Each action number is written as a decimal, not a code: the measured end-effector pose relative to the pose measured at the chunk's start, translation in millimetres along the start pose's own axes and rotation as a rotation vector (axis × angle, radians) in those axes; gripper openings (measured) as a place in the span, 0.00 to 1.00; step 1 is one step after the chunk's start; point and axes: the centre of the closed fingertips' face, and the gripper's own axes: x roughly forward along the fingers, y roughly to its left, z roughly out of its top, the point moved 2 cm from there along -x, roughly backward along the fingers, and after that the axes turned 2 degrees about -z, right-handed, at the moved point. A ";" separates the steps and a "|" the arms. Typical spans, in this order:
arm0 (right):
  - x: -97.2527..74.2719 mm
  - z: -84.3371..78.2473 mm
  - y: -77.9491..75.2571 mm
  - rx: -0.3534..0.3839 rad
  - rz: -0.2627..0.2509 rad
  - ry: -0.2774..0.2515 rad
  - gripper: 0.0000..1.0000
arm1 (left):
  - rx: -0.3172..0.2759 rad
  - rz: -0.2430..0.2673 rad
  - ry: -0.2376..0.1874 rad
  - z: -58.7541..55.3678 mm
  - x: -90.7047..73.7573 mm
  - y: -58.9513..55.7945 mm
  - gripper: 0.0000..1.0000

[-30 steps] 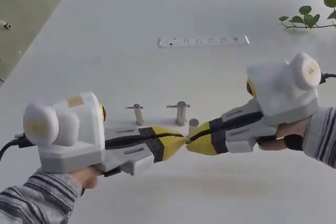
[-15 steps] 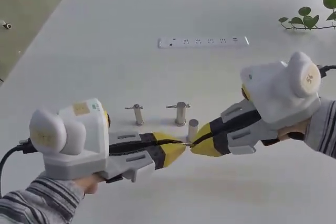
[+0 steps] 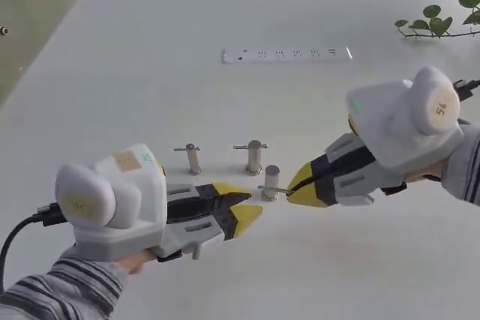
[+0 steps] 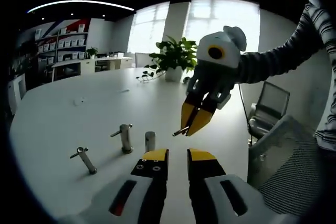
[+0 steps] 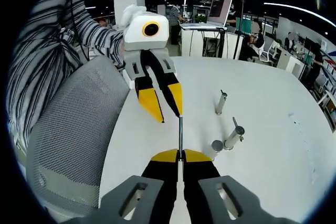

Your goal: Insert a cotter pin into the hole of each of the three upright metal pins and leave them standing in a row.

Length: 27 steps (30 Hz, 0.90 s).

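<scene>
Frankly, no writing is legible: the dark digits on each claw's round white knob are blurred, and the yellow sticker (image 3: 127, 160) on the left body shows no readable text. The right claw (image 3: 289, 191) is pinched together on a thin silver cotter pin (image 5: 179, 132), which lies close beside the bare short metal pin (image 3: 271, 177) on the white table (image 3: 150, 73), not touching it. The left claw (image 3: 241, 206), jaws apart and empty, hovers near that pin. Two other upright metal pins (image 3: 254, 157), each crossed by a cotter pin, stand just beyond it.
</scene>
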 end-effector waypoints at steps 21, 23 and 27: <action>-3.3 -46.7 -42.1 -0.025 -0.086 0.178 0.00 | 0.025 0.224 0.023 -14.8 27.4 27.0 0.26; -2.9 -48.1 -42.7 -0.030 -0.081 0.186 0.00 | 0.010 0.225 0.024 -16.2 31.2 29.6 0.25; -1.1 -50.2 -46.2 -0.032 -0.082 0.193 0.00 | 0.017 0.240 0.035 -17.8 37.7 34.6 0.26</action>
